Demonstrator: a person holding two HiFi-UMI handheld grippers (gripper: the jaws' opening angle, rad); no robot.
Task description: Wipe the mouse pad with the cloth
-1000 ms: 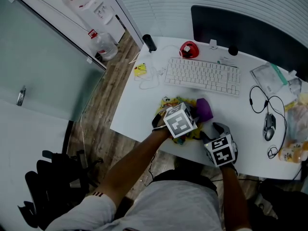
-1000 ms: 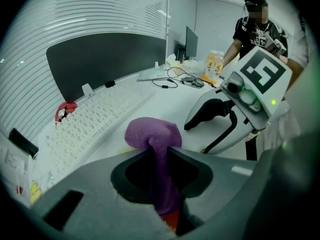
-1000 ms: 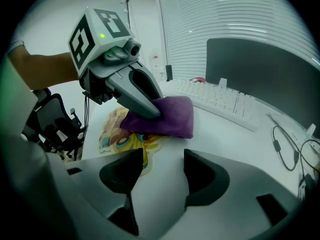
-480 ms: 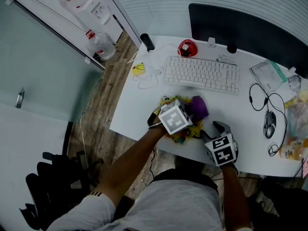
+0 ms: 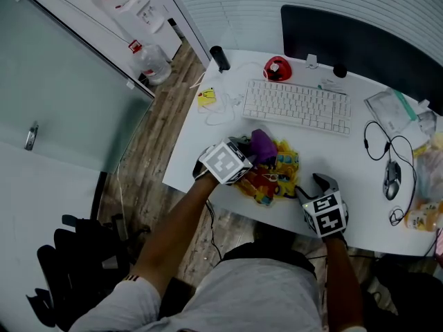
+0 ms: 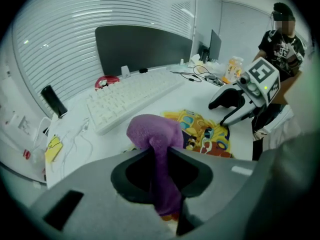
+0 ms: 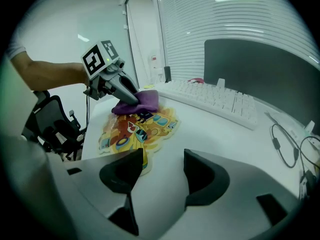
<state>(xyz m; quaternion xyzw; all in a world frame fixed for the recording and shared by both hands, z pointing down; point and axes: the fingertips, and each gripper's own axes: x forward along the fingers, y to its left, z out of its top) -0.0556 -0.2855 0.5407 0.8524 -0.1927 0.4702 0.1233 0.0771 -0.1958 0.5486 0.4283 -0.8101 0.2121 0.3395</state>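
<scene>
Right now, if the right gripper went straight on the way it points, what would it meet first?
Probably the keyboard: the right gripper points its open fingers across bare desk toward it. The mouse pad lies just left of that line, though depth is hard to judge.

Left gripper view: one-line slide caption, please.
Left gripper shut on purple cloth at the colourful mouse pad; right gripper open nearby.
</scene>
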